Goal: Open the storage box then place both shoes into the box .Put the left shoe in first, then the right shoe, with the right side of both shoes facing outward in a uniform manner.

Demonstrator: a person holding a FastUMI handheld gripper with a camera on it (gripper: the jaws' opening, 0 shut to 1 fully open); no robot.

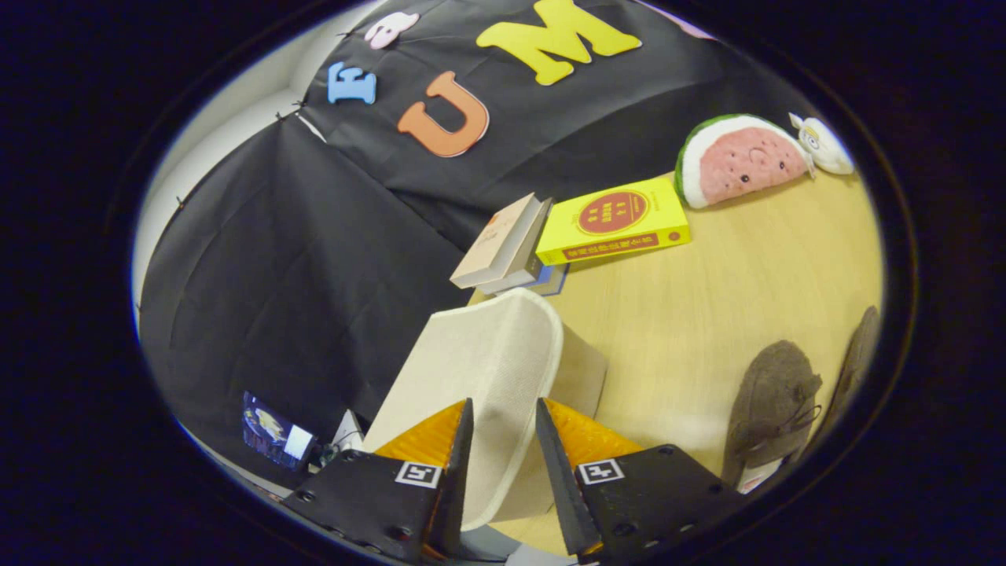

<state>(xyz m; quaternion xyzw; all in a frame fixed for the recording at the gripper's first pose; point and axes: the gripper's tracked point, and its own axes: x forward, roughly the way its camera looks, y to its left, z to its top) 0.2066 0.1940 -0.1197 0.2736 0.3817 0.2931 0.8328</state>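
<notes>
The beige fabric storage box (585, 376) stands on the wooden table (692, 306) just ahead of the fingers. Its lid (471, 354) is swung up and tilted. The lid's rim runs between the two fingers, and my gripper (504, 402) is shut on it. Two dark brown shoes lie on the table to the right of the fingers. The nearer shoe (774, 397) shows its laces, and the second shoe (858, 354) lies beyond it, partly cut off. The inside of the box is hidden behind the lid.
A yellow book (617, 222) and a leaning stack of books (503, 244) lie beyond the box by the black cloth wall. A watermelon plush (743, 161) and a small white plush (825, 145) sit at the table's far side. Bare wood lies between box and shoes.
</notes>
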